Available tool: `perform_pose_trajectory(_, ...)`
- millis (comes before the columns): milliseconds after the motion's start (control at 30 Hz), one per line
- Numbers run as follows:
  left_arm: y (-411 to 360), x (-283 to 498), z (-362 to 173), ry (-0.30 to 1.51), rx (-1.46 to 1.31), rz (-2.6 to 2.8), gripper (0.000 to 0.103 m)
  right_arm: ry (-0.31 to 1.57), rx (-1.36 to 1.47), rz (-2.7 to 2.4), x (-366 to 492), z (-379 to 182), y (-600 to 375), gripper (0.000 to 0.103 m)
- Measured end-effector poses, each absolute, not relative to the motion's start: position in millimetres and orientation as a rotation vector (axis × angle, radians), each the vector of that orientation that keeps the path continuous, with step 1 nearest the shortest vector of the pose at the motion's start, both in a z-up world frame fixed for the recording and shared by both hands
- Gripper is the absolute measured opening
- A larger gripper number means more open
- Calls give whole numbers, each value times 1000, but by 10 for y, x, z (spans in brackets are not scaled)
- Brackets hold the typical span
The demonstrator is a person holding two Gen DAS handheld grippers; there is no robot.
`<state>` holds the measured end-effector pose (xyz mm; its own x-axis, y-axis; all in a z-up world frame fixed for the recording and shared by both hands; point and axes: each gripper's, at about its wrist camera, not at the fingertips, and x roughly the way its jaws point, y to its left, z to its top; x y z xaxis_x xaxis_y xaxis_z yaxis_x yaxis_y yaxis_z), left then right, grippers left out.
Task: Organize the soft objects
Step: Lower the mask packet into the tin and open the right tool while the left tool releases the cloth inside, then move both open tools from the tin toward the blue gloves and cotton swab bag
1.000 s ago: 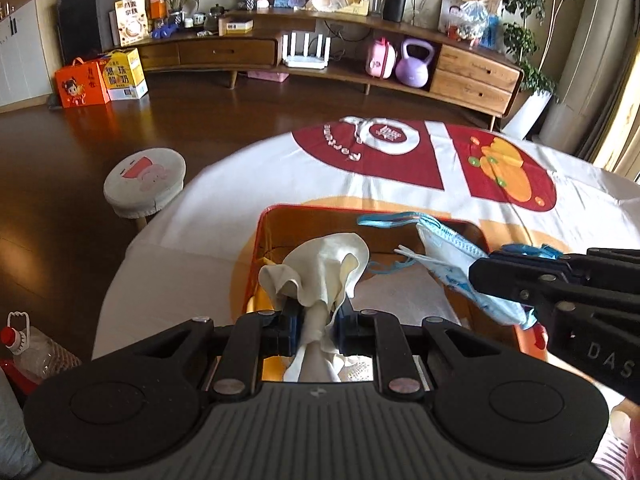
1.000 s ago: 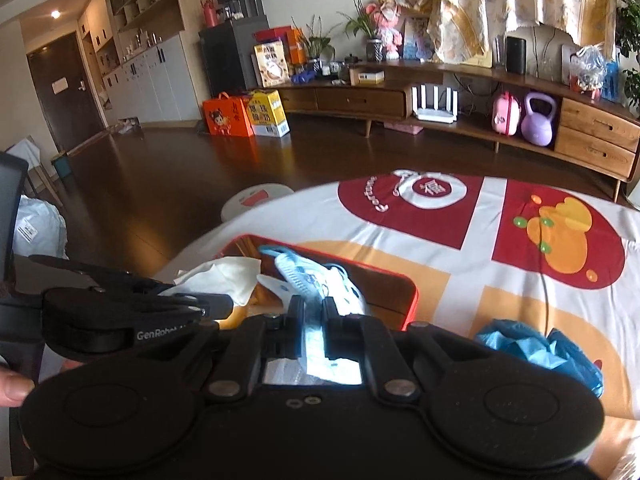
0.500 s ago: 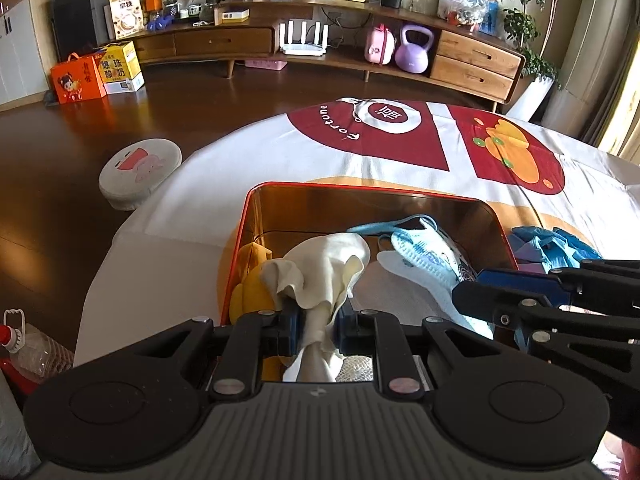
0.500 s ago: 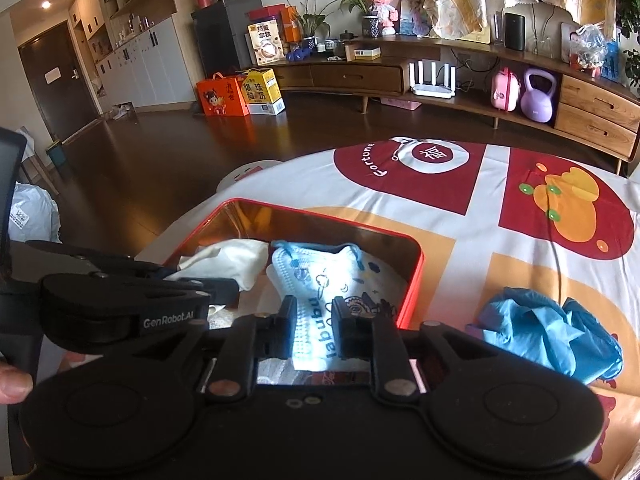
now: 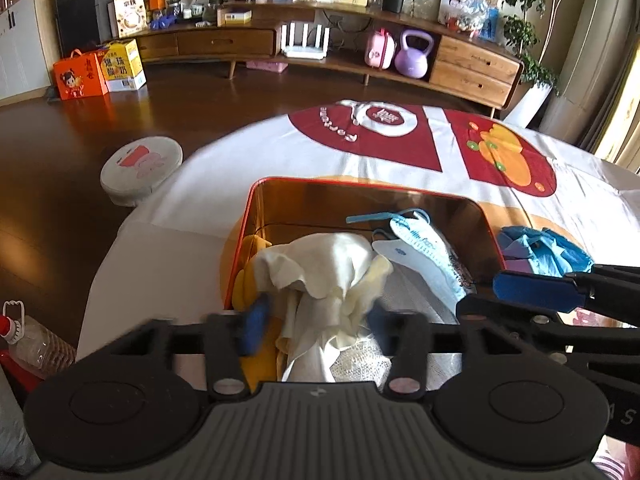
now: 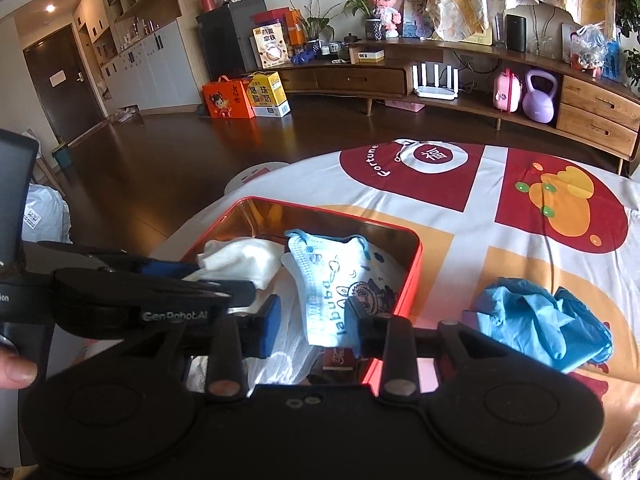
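**Red tin takes the cloth and the mask**

Red-rimmed, with a shiny copper-coloured inside, the tin [image 5: 362,204] sits on the near left part of a round table under a white tablecloth [image 5: 280,160] printed with dark red and orange shapes. In it lie a cream cloth [image 5: 324,272] on the left and a pale blue printed mask [image 6: 340,276] on the right, touching each other over some white mesh material on the tin's floor.

Over the tin's near edge, the left gripper [image 5: 316,320] has just been opening. Its blue pads now stand apart on either side of the cloth, which bunches up between them. In the left wrist view, motion blur makes it hard to tell whether either pad touches the fabric.

The right gripper [image 6: 312,324], just right of the left one, has also just been opening. Its jaws stand moderately apart with the mask's near end between them; the right pad is at the mask's edge, the left pad clear of it.

A crumpled blue glove [image 6: 544,324] lies on the tablecloth just right of the tin, outside it. At the left edge of the right wrist view, a fingertip [image 6: 16,370] shows beside the left gripper's body.
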<state>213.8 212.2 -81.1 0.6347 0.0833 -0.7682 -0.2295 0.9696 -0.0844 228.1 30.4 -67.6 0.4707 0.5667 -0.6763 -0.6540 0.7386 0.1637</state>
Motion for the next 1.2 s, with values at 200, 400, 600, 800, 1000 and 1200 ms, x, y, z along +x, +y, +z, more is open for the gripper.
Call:
perform_pose_trajectory(200, 2091, 2030, -707, 836, -189, 175, 67, 761, -124, 756, 2208, -581, 219, 39)
perform_pose_trajectory(400, 2024, 1903, -592, 812, -179, 174, 67, 734, -121, 760, 2122, -476, 119, 47)
perform_pose_trajectory(600, 1929, 1764, -474, 789, -163, 165, 67, 714, -110, 775, 1989, -371, -28, 57)
perform_pose_trajectory(800, 1814, 1618, -324, 758, -154, 146, 68, 685, -100, 794, 1827, -246, -182, 64)
perform_pose_trajectory(1000, 1673, 1478, -203, 725, -145, 133, 74, 665, -92, 798, 1690, -170, -355, 71)
perform_pose_trajectory(1200, 1493, 1377, -137, 711, -144, 111, 80, 646, -87, 791, 1574, -124, -562, 80)
